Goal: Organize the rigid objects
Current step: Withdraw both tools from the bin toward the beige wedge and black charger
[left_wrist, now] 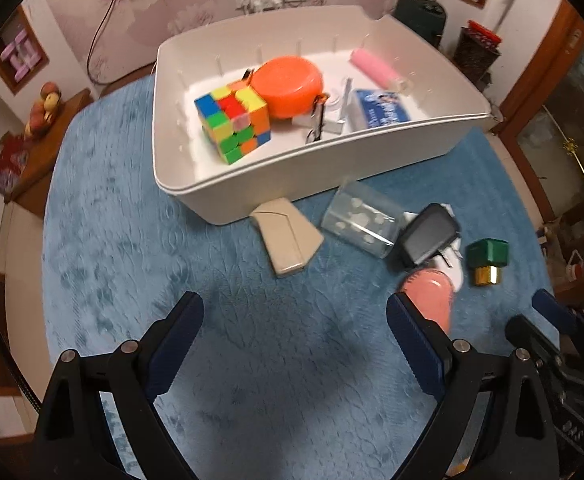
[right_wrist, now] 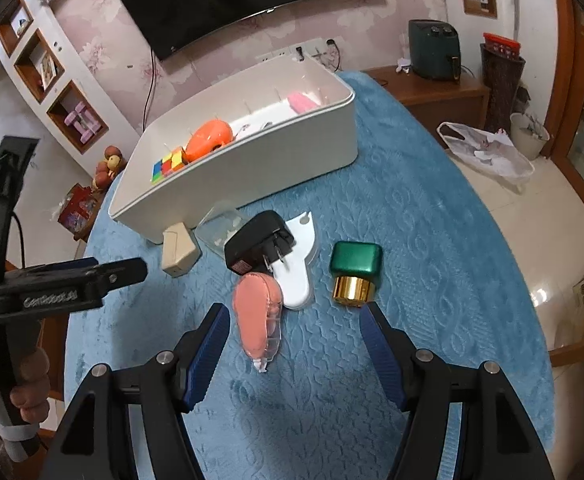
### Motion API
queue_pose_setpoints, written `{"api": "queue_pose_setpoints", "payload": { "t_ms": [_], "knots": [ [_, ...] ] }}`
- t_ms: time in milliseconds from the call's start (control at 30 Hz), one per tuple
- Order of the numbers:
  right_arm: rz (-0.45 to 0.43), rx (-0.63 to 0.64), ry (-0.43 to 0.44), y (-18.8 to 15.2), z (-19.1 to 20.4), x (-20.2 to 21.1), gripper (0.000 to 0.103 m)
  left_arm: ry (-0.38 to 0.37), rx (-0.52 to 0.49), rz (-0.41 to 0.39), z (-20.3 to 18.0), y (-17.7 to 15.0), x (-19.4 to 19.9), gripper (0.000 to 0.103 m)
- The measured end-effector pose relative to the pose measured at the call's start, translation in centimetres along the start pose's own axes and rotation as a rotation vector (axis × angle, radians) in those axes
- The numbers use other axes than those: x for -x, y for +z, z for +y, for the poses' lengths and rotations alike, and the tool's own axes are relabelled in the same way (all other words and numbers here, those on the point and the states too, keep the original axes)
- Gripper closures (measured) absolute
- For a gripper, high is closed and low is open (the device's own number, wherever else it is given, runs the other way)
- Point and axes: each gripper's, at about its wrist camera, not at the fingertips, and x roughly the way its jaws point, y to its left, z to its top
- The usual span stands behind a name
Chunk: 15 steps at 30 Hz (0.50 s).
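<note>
A white bin (left_wrist: 299, 176) holds a colour cube (left_wrist: 234, 118), an orange round case (left_wrist: 290, 86), a pink tube (left_wrist: 375, 66) and a blue packet (left_wrist: 383, 106). In front of it on the blue cloth lie a beige box (left_wrist: 288, 240), a clear box (left_wrist: 357, 222), a black plug adapter (right_wrist: 258, 246) on a white flat piece (right_wrist: 297, 280), a green-and-gold cap (right_wrist: 355, 272) and a pink correction tape (right_wrist: 258, 316). My left gripper (left_wrist: 295, 308) hangs open over bare cloth. My right gripper (right_wrist: 295, 314) is open, with the tape lying between its fingers, untouched.
The round table's blue cloth (left_wrist: 132, 240) has free room at the left and front. A hand (right_wrist: 28, 384) holds the left gripper's handle at the left of the right wrist view. A wooden cabinet (right_wrist: 431, 92), a dark appliance (right_wrist: 433, 54) and a plastic bag (right_wrist: 487, 148) stand beyond the table.
</note>
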Motion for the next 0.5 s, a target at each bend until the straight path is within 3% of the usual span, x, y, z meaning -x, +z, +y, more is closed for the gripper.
{"api": "queue_pose_setpoints", "payload": {
  "t_ms": [500],
  "knots": [
    [-0.066, 0.326, -0.007, 1.4, 4.6, -4.9, 0.035, 0.013, 0.189, 0.062, 1.7, 2.6, -5.5, 0.009]
  ]
}}
